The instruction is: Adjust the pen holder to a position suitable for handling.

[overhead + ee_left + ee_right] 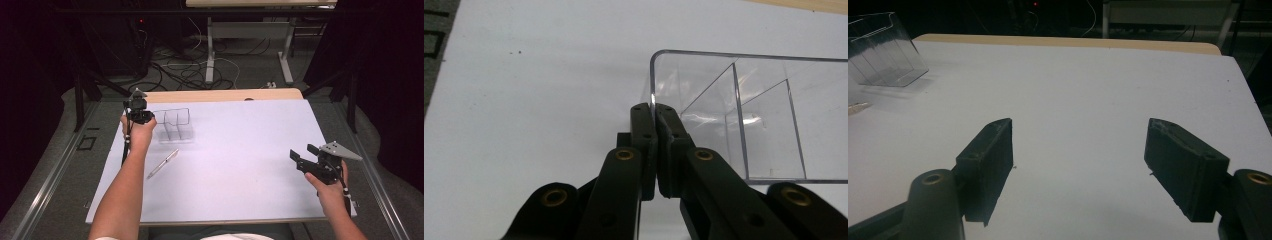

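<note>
Clear plastic organizer (pixel 175 125) stands near the counter's (pixel 250 150) far left corner, its thin wall pinched by the closed left hand-held gripper (pixel 654 112). Right hand-held gripper (pixel 1078 165) hangs open, empty, by the near right corner. What seems a pen (pixel 163 163) lies nearby.

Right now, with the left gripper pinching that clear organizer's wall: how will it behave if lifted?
Clear organizer looks thin-walled and empty, so probably light. The left gripper pinches one end wall, so the far end would likely sag or swing. The glossy plastic may slip between the pads; its dividers suggest it is fairly stiff.
</note>
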Motion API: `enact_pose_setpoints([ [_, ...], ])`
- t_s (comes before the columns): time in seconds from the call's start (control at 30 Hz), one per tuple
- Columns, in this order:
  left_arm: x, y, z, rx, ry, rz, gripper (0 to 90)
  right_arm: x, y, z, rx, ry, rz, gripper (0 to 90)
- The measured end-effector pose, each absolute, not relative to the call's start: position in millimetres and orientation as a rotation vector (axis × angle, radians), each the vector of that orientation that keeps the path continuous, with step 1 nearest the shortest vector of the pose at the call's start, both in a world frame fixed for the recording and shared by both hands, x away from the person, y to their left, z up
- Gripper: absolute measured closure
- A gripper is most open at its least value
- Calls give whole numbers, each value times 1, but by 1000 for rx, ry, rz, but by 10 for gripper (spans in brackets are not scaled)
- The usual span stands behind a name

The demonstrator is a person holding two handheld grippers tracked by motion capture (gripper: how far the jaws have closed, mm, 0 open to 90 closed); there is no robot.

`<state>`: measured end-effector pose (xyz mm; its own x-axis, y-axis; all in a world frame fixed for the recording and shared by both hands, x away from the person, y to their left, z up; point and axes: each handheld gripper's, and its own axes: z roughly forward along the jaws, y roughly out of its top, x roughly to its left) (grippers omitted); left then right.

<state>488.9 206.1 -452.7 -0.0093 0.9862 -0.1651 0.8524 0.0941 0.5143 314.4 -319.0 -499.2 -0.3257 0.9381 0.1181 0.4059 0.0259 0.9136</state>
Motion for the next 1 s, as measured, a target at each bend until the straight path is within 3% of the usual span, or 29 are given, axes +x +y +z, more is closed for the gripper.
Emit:
enact_pose_setpoints([
  [1.0, 477, 96, -456, 1861, 1817, 248, 874, 314, -321, -499, 1370, 1767, 1286, 271],
])
